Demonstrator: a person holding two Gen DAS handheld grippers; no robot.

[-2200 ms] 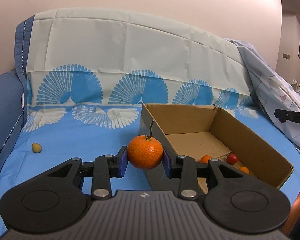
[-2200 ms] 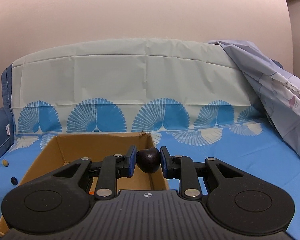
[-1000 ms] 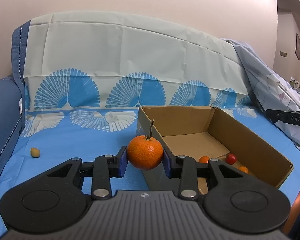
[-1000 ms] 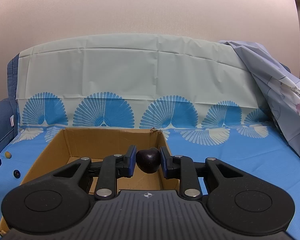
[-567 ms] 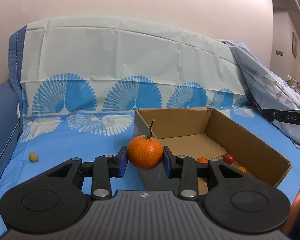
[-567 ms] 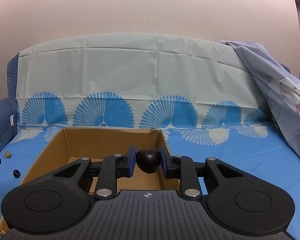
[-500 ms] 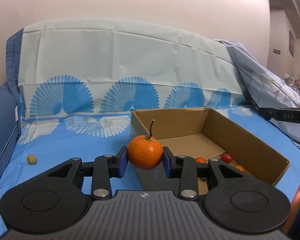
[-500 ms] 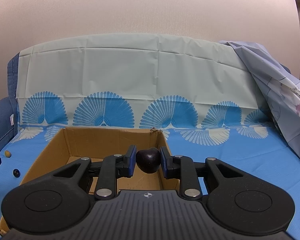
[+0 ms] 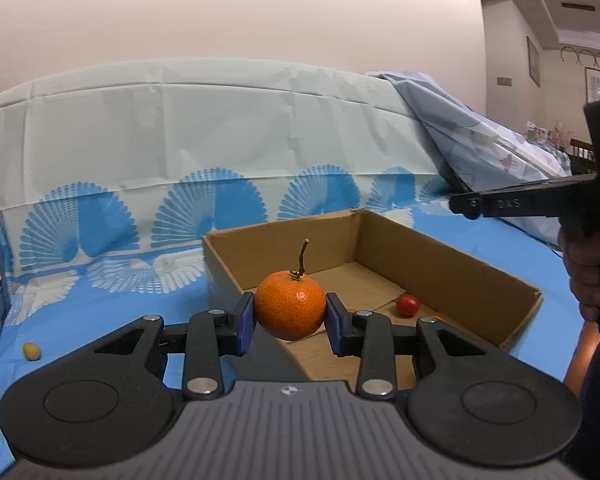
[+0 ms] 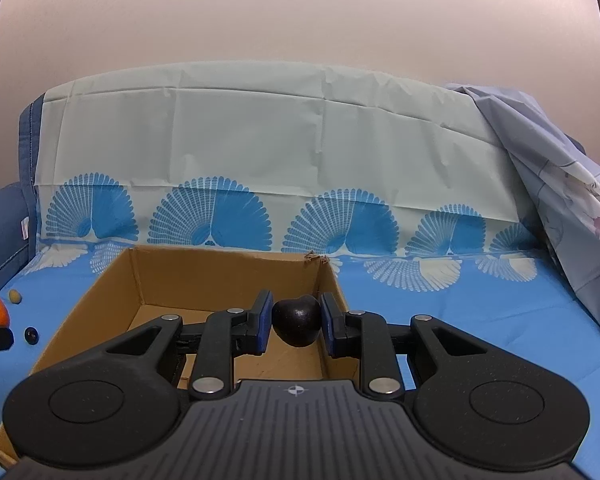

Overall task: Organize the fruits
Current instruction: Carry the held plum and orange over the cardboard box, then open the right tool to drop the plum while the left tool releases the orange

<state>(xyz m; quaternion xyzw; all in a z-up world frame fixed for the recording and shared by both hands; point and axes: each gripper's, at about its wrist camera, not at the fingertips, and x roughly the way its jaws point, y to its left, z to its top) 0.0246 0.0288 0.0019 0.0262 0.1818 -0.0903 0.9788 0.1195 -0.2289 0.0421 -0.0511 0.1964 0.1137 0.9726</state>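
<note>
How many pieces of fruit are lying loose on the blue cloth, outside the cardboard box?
2. A small yellowish fruit lies left of the cardboard box, and a tiny dark berry lies nearer the camera, also left of the box. More may be hidden behind the grippers or out of frame.

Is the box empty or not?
Not empty: a red fruit lies on the box floor, another orange one partly hidden beside it.
</note>
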